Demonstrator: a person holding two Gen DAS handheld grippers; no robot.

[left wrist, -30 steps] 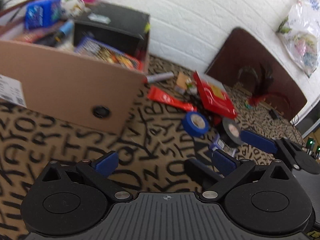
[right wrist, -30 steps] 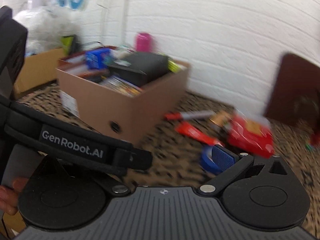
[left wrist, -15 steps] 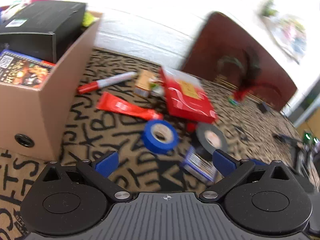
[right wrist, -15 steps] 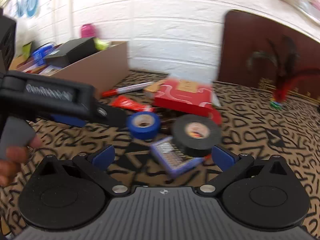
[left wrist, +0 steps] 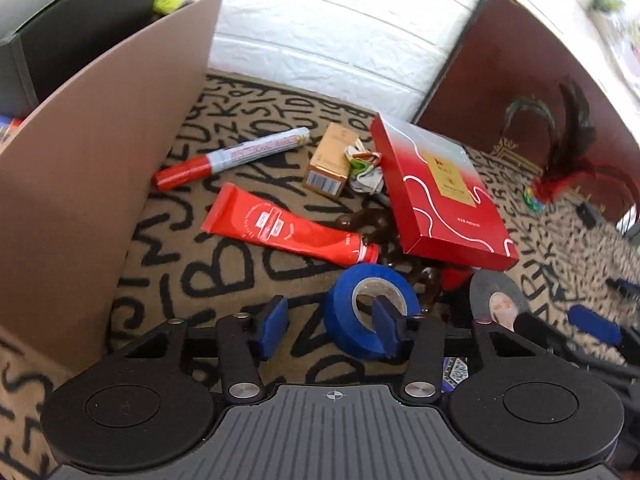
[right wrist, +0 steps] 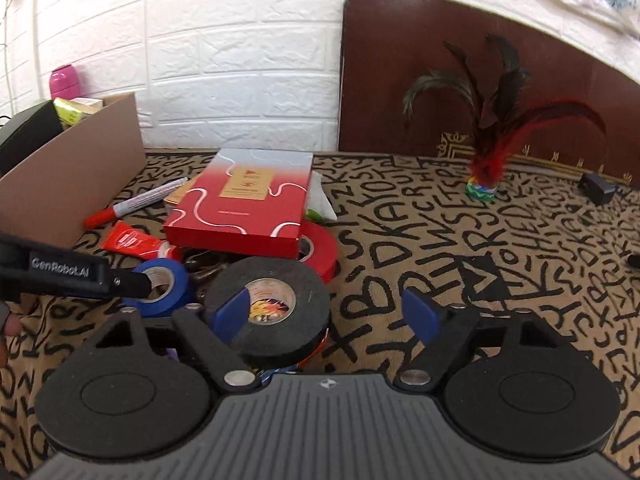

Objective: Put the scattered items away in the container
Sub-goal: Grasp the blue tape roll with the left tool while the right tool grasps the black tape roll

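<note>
A blue tape roll (left wrist: 372, 312) lies on the letter-print carpet. My left gripper (left wrist: 329, 326) is at it, jaws closing: one finger is in the roll's hole, the other stands outside its left wall, clear of it. A black tape roll (right wrist: 268, 304) rests on a small blue pack. My right gripper (right wrist: 326, 314) is closing around it, with the left finger over the roll by its hole and the right finger well clear of its side. The open cardboard box (left wrist: 100, 140) stands at the left. Scattered around are a red marker (left wrist: 232, 156), red tube (left wrist: 288, 232), tan carton (left wrist: 328, 164) and flat red box (left wrist: 436, 188).
A red tape roll (right wrist: 320, 248) lies partly under the flat red box. A feather shuttlecock (right wrist: 484, 188) and a black adapter (right wrist: 598, 188) sit further right. A brown board (right wrist: 440, 80) leans on the white brick wall. The box holds a black case and other items.
Both grippers have moved in and down onto the tape rolls, and their jaws have narrowed. The cardboard box has slid to the left edge of both views.
</note>
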